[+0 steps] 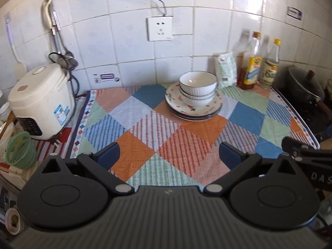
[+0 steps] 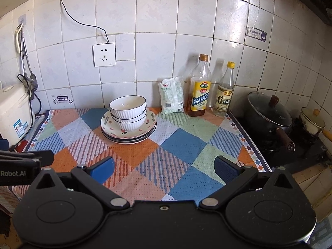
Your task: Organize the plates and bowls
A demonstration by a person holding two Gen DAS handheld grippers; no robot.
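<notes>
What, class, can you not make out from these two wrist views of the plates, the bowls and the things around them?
- Plates: exact count unclear in both views; bowls cover their centres.
- Lower bowls: insides hidden by the top bowl, both views.
- Pot contents: hidden under its lid, right wrist view.
- Rice cooker: cut off by the left edge, right wrist view.
- Bottles: labels blurred, left wrist view.

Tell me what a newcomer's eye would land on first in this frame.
The stack of white ribbed bowls nested on patterned plates stands mid-counter on the bright patchwork cloth. Behind it, two bottles line the tiled wall; a lidded black pot sits at right. Both tools hover open, empty.
</notes>
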